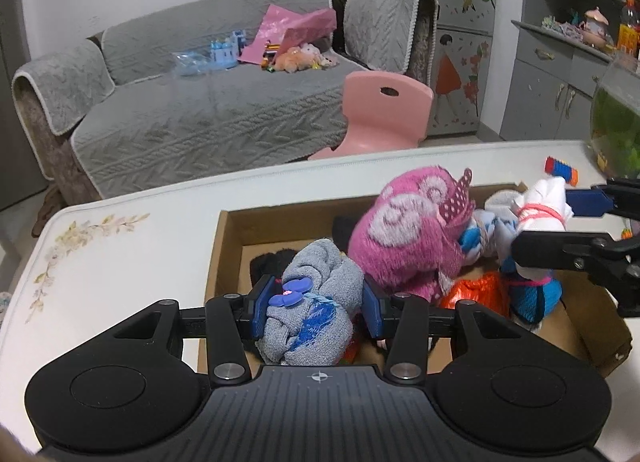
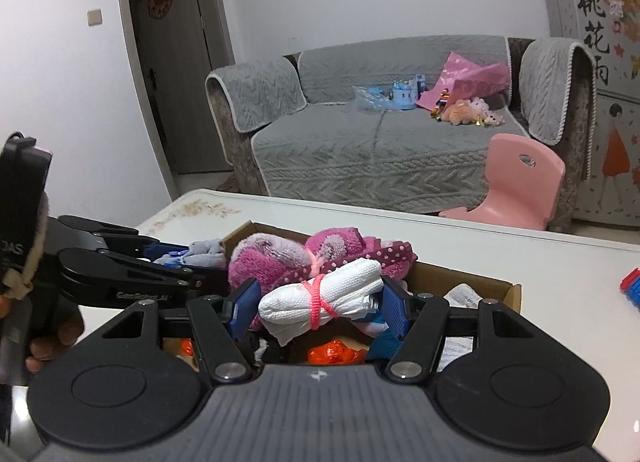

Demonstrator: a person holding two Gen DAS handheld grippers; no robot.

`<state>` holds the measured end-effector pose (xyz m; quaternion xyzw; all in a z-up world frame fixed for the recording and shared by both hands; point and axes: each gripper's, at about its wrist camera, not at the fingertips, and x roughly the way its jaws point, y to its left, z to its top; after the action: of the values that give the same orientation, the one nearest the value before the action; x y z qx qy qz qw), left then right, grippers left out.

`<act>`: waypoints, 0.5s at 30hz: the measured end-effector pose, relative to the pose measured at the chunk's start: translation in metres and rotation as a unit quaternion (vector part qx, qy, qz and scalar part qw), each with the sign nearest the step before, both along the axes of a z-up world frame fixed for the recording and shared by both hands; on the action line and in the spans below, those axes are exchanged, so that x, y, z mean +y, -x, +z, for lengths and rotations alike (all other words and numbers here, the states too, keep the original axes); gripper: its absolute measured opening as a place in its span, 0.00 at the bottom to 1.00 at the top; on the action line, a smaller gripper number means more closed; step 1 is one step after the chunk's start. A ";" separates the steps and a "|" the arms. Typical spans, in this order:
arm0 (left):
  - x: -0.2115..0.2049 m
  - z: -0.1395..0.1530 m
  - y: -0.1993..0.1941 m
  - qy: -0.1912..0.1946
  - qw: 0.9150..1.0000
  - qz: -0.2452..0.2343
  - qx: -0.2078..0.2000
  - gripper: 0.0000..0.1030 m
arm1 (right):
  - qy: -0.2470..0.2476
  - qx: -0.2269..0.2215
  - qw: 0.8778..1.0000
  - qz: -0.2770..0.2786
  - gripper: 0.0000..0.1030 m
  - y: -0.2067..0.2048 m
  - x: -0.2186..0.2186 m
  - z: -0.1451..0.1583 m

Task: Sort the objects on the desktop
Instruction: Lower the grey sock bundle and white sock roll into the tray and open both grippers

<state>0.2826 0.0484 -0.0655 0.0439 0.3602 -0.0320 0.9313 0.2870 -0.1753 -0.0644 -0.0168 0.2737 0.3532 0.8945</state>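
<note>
The grey roll [image 1: 316,314] was held by the left gripper [image 1: 316,312] over the box [image 1: 224,246]. The white roll [image 2: 320,302] was held by the right gripper [image 2: 318,308]. Both rolls could best be dropped well inside the box's edges.

The box [image 1: 228,246] sits on the table [image 1: 120,246], rolled cloth bundles [image 1: 404,238] lie in it, and the sofa [image 1: 208,117] stands far behind.

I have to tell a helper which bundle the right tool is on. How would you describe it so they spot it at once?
Find the open cardboard box on the white table. Above it, beside the fluffy pink towel roll, the right tool holds a white cloth roll. Only this bundle is plain white and tied with a crossed pink string.
</note>
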 end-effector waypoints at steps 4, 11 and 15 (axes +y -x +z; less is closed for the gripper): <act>-0.007 -0.007 0.002 -0.015 1.000 -0.008 0.004 0.51 | 0.016 -0.003 1.000 -0.003 0.58 0.000 0.004 -0.005; -0.012 -0.015 0.004 -0.032 0.999 -0.014 0.007 0.50 | 0.050 -0.005 0.999 -0.001 0.58 -0.004 0.017 -0.018; -0.009 -0.019 0.003 -0.033 0.999 -0.013 0.015 0.50 | 0.067 -0.011 0.998 -0.004 0.59 -0.002 0.023 -0.022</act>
<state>0.2795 0.0393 -0.0848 0.0787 0.3740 -0.0330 0.9235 0.2892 -0.1521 -0.0868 -0.0793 0.2866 0.3301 0.8959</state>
